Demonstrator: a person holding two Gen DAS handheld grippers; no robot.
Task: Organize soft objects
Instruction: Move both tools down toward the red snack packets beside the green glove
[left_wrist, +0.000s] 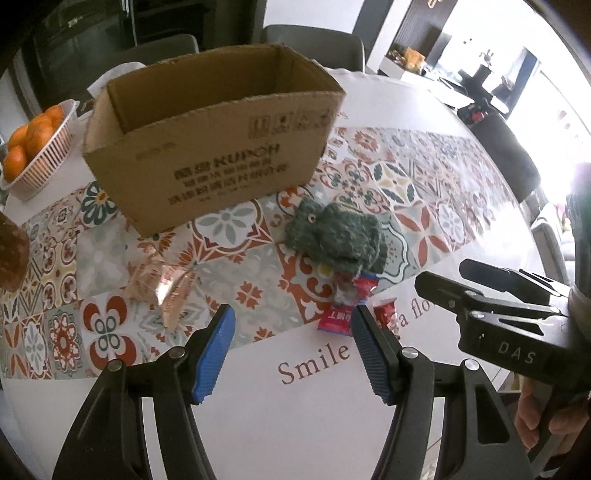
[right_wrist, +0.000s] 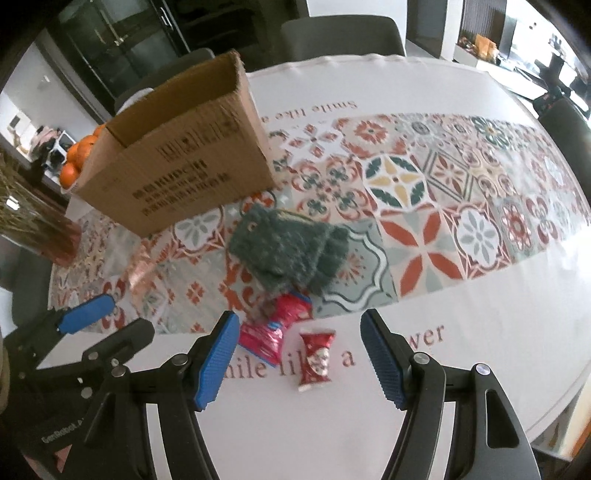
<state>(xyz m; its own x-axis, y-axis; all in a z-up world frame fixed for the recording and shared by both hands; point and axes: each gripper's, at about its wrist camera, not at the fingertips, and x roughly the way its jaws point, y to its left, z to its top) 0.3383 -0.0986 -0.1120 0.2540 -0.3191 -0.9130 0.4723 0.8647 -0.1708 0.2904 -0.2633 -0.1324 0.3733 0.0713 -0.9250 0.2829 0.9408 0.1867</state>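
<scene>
A fuzzy green knitted item (left_wrist: 334, 232) (right_wrist: 291, 247) lies on the patterned tablecloth, just in front of an open cardboard box (left_wrist: 207, 147) (right_wrist: 177, 155). Red snack packets (left_wrist: 338, 317) (right_wrist: 264, 332) lie at its near edge, and another red packet (right_wrist: 317, 356) sits on the white part of the cloth. A clear crinkled wrapper (left_wrist: 162, 284) (right_wrist: 142, 273) lies to the left. My left gripper (left_wrist: 293, 354) hovers open above the cloth, short of the packets. My right gripper (right_wrist: 299, 356) hovers open over the red packets. Nothing is between either pair of fingers.
A white basket of oranges (left_wrist: 55, 147) (right_wrist: 79, 158) stands left of the box. A brown vase with dried stems (right_wrist: 40, 225) stands at the far left. Dark chairs (left_wrist: 314, 42) ring the table. The right gripper's body (left_wrist: 509, 328) shows in the left wrist view.
</scene>
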